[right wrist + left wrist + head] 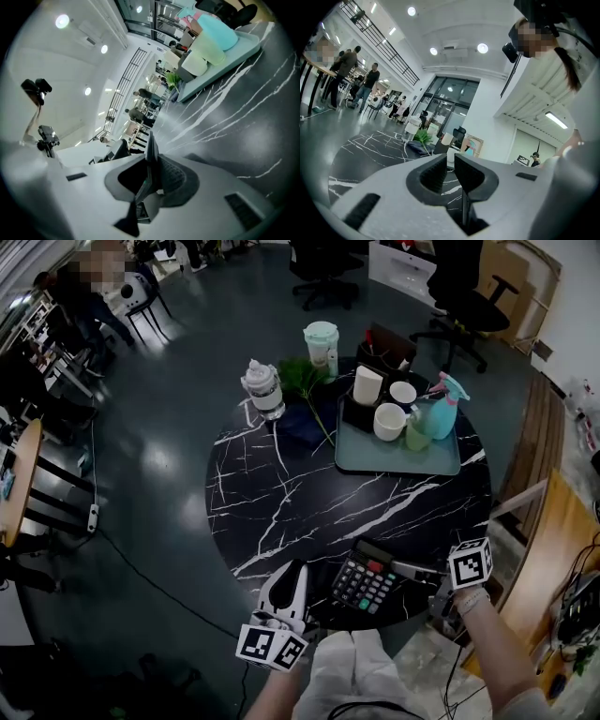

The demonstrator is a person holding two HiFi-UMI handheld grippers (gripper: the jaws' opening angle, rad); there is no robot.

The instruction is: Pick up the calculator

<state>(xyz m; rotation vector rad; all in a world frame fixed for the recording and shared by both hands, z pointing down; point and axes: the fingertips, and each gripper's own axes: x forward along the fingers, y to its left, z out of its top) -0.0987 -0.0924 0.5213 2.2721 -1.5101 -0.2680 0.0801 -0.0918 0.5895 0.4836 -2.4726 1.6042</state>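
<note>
The calculator (367,581), black with grey keys and one red key, is at the near edge of the round black marble table (281,493). My right gripper (410,570) reaches in from the right and is shut on its right edge, which looks slightly raised. In the right gripper view the calculator (150,146) shows as a thin dark plate clamped edge-on between the pads of that gripper (152,176). My left gripper (292,570) hovers just left of the calculator, apart from it. Its jaws (450,171) stand almost together with nothing between them.
At the far right of the table, a pale green tray (394,462) holds white cups and a teal spray bottle (441,409). A lidded jar (264,388), a leafy plant (305,381) and a tumbler (321,341) stand at the back. Office chairs and people are beyond.
</note>
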